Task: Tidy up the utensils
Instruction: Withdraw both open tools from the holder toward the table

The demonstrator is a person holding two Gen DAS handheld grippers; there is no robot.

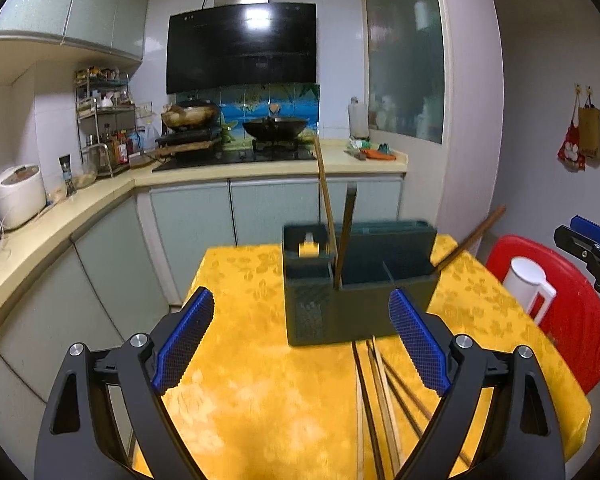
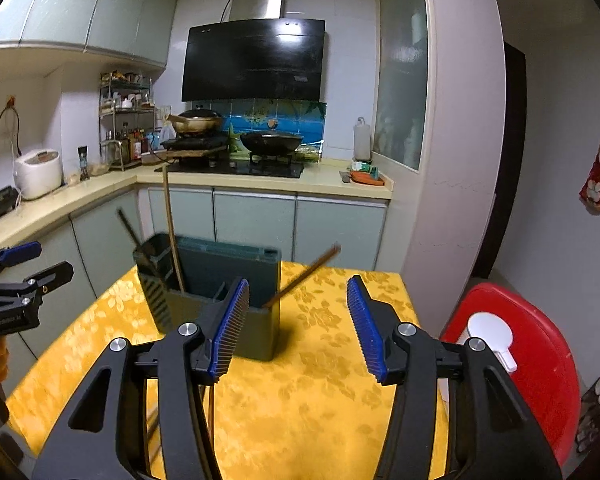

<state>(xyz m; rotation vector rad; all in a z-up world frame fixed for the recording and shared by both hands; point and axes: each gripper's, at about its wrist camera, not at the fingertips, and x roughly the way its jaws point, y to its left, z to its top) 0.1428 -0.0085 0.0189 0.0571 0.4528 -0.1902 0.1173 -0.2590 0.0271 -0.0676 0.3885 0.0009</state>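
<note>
A dark green utensil holder point(image 1: 360, 280) point(image 2: 220, 292) stands on the yellow tablecloth point(image 1: 260, 360). In it a pale chopstick point(image 1: 325, 196) and a dark chopstick point(image 1: 347, 236) stand upright. A brown chopstick point(image 1: 470, 238) point(image 2: 304, 276) leans out to the right. Several loose chopsticks point(image 1: 380, 392) lie on the cloth in front of the holder, by my left gripper's right finger. My left gripper point(image 1: 300, 336) hangs open and empty before the holder. Also open and empty, my right gripper point(image 2: 298, 324) is level with the holder's right end.
A red chair point(image 1: 572, 320) point(image 2: 540, 352) with a white jug point(image 1: 528, 284) on it stands right of the table. The kitchen counter point(image 1: 100, 196) with a rice cooker point(image 1: 16, 196) and the stove with its pans point(image 1: 276, 128) lie beyond the table's far edge.
</note>
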